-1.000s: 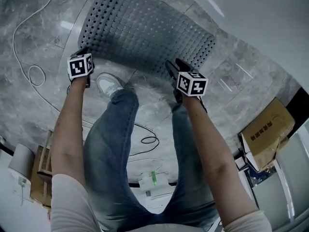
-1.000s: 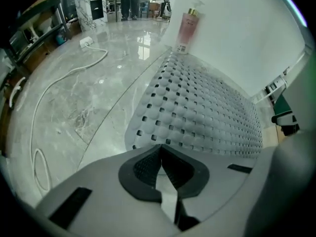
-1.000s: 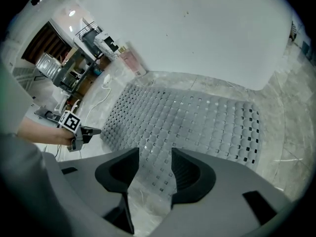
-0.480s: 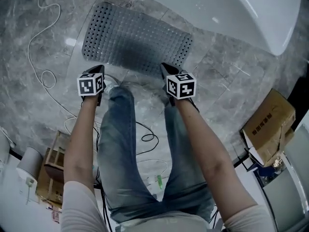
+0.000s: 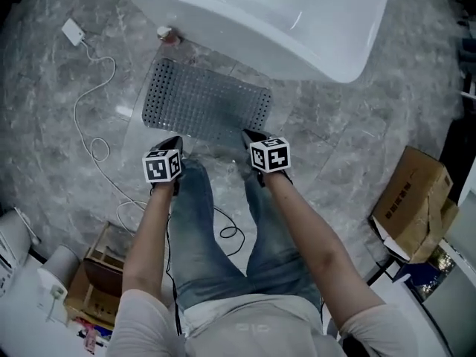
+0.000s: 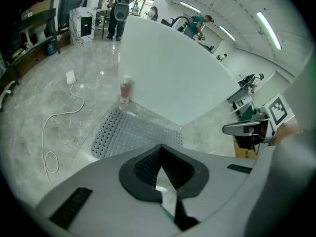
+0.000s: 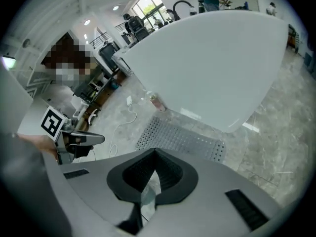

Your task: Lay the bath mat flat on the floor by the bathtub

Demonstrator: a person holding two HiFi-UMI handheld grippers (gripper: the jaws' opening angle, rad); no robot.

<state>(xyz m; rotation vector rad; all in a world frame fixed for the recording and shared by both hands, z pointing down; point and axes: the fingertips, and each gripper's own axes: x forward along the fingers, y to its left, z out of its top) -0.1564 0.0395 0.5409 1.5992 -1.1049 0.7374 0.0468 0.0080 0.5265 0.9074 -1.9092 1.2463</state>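
Observation:
The grey perforated bath mat (image 5: 204,110) lies flat on the marble floor, its far edge along the white bathtub (image 5: 282,21). My left gripper (image 5: 174,144) and right gripper (image 5: 249,137) hang well above the floor, over the mat's near edge and apart from it. Both are shut with nothing between the jaws. In the left gripper view the closed left gripper (image 6: 160,154) points down at the mat (image 6: 133,135) and the tub (image 6: 173,78). The right gripper view shows the closed right gripper (image 7: 154,157) above the mat (image 7: 182,139).
A small pink bottle (image 5: 169,34) stands at the mat's far left corner by the tub. A white adapter and cable (image 5: 74,30) trail over the floor to the left. A cardboard box (image 5: 413,199) sits at the right, a wooden crate (image 5: 104,274) at lower left. The person's legs stand just behind the mat.
Both grippers have risen from the mat's near edge and hang high above it. The head view has pulled back, so the whole mat and the tub show. The mat stays flat.

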